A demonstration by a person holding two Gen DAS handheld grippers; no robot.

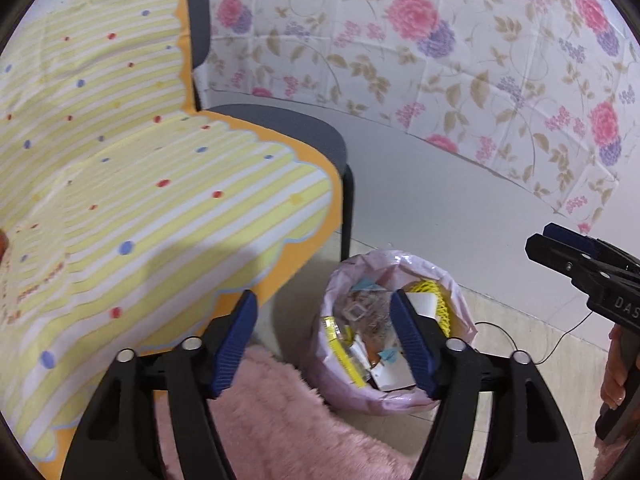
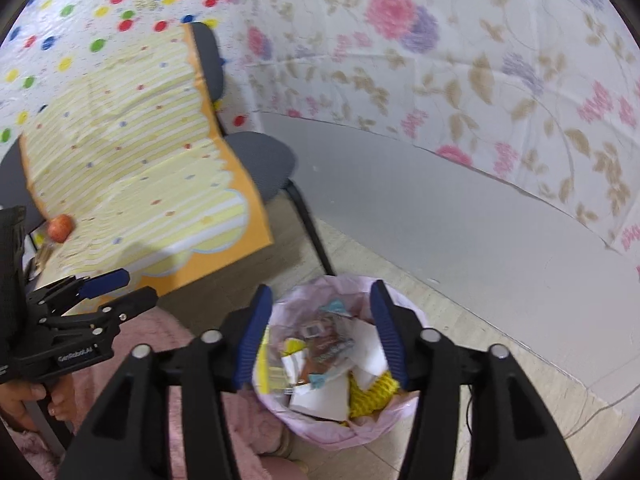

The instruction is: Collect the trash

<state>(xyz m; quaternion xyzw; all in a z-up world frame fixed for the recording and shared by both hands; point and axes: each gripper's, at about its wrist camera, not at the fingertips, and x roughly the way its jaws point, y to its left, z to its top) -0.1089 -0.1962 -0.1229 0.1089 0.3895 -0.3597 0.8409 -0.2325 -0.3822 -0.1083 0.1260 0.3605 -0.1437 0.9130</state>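
- Left gripper (image 1: 322,336) was held above the floor with its blue-padded fingers spread wide; nothing sat between them.
- Right gripper (image 2: 320,330) was likewise spread, fingers apart and empty, poised directly over the trash bin (image 2: 400,412).
- The bin (image 1: 460,292) stood on the tiled floor (image 2: 500,344), lined with a pale pink bag. It sat just beside the chair leg (image 1: 347,216) and touched the edge of the pink fluffy rug (image 1: 280,412).
- Trash inside the bin (image 2: 320,364): white paper scraps, clear plastic wrappers, yellow foam netting (image 2: 376,394), a small light-blue piece. The pile reached near the rim.
- In the left wrist view the right gripper (image 1: 560,250) appeared at the far right edge, seen side-on, with the person's hand (image 1: 614,376) on its handle. How its fingers stood could not be judged from that angle.
- In the right wrist view the left gripper (image 2: 124,288) appeared at the lower left, fingers parted, hand (image 2: 24,400) gripping the handle below.
- A grey chair (image 2: 260,160) stood behind the bin, draped with a yellow-striped, orange-bordered cloth (image 1: 140,200).
- A small reddish-orange round fruit (image 2: 60,227) lay on the cloth near its left edge, well apart from the bin.
- A floral sheet (image 1: 440,60) covered the wall behind; a thin black cable (image 1: 552,344) ran over the floor right of the bin.
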